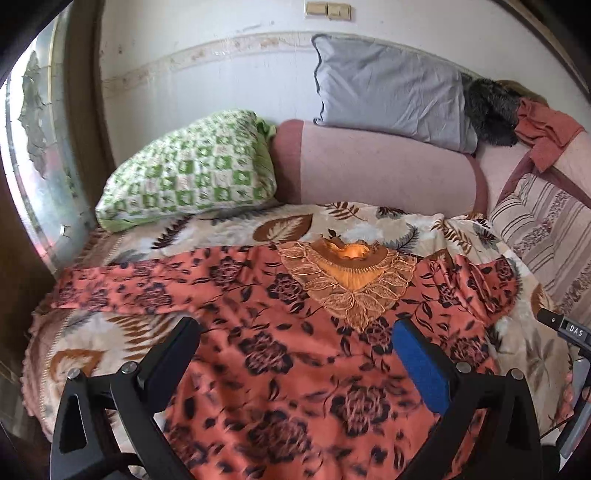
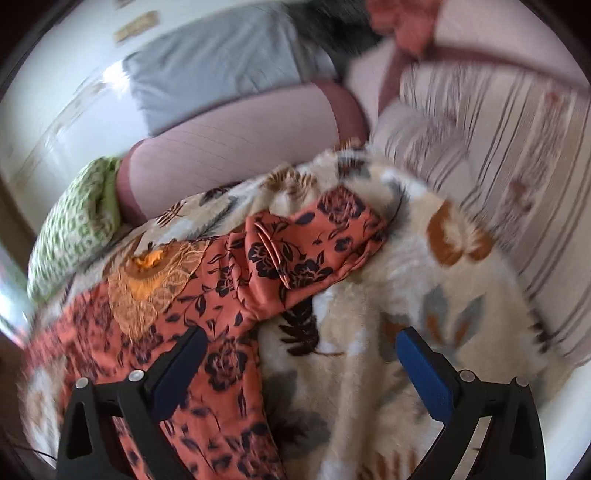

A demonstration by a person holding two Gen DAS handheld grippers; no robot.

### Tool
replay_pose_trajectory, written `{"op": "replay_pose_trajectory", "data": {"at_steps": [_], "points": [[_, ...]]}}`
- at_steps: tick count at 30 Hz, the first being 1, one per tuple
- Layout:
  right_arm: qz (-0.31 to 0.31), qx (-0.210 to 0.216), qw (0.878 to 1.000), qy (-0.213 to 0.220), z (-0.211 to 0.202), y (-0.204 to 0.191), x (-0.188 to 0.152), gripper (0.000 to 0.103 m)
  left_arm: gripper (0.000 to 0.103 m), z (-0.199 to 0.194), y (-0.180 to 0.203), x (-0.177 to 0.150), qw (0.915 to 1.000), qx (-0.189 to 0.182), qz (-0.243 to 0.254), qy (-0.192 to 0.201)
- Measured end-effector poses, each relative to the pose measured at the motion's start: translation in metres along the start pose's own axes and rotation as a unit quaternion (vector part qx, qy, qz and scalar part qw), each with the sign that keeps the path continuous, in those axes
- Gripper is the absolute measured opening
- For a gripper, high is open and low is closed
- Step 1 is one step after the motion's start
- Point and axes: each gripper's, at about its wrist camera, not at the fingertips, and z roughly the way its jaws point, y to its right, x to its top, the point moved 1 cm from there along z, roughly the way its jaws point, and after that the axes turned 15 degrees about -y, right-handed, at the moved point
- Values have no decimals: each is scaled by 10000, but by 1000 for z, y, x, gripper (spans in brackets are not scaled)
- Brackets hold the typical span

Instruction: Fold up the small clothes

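An orange dress [image 1: 258,314] printed with dark flowers lies spread face up on a bed, its lace-trimmed neckline [image 1: 349,277] toward the pillows. One sleeve [image 1: 122,284] stretches flat toward the window side; the other sleeve [image 2: 314,240] is bunched and folded back near the striped cushion. Beneath the dress is a cream blanket [image 1: 229,229] patterned with brown and grey leaves, which covers the bed.

At the head of the bed, a green-and-white checked pillow [image 1: 192,170] rests beside a long pink bolster [image 1: 373,170], and a grey pillow [image 1: 391,92] leans on the bolster against a white wall [image 1: 221,81]. A dark furry cloth [image 1: 487,110] and a rust-coloured cloth [image 1: 546,129] sit heaped in the far corner. A striped cushion [image 1: 546,236] lines the bed's right side. A window [image 1: 37,147] stands at the left, and a pair of switches [image 1: 328,10] is mounted high on the wall.

The left tongs [image 1: 295,332] hang above the lower body of the dress, spread wide and holding nothing. The right tongs [image 2: 301,343], angled downward, are likewise spread wide and empty, one finger over the dress's edge and the other over bare blanket. The right wrist view is blurred.
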Motion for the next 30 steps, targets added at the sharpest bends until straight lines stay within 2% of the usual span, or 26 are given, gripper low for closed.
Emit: {"op": "replay_pose_trajectory", "data": {"at_steps": [5, 9, 11, 15, 16, 18, 19, 20, 23, 25, 27, 28, 30], "points": [[125, 216, 9993, -290, 56, -9, 42, 103, 103, 67, 0, 27, 9993, 169, -98, -332], [-27, 122, 9988, -474, 96, -24, 73, 100, 103, 106, -18, 24, 9980, 360, -243, -450], [-60, -7, 9982, -590, 114, -29, 85, 88, 103, 123, -25, 20, 9970, 540, -241, -501], [152, -55, 9959, -894, 147, -22, 99, 77, 103, 128, -26, 19, 9970, 659, -76, -396], [192, -62, 9956, -917, 153, -21, 101, 71, 103, 126, -24, 19, 9973, 650, -26, -336], [245, -177, 9951, -946, 161, -20, 101, 59, 103, 123, -17, 21, 9979, 593, 138, -234], [276, -179, 9949, -954, 164, -19, 102, 44, 103, 122, -15, 21, 9979, 575, 190, -214], [304, -99, 9949, -962, 165, -17, 102, 37, 103, 121, -12, 21, 9980, 547, 247, -186], [378, -83, 9954, -877, 163, -16, 101, 37, 103, 116, -8, 19, 9984, 486, 295, -77], [261, -315, 9959, -813, 160, -20, 100, 34, 103, 115, -7, 19, 9984, 462, 326, -51], [233, -348, 9967, -689, 156, -21, 99, 12, 103, 113, -6, 19, 9984, 438, 352, -22], [236, -290, 9972, -642, 154, -22, 100, 6, 103, 113, -5, 19, 9984, 438, 350, -6], [317, -133, 9980, -533, 147, -21, 101, 6, 103, 112, -8, 21, 9985, 446, 311, 30]]}}
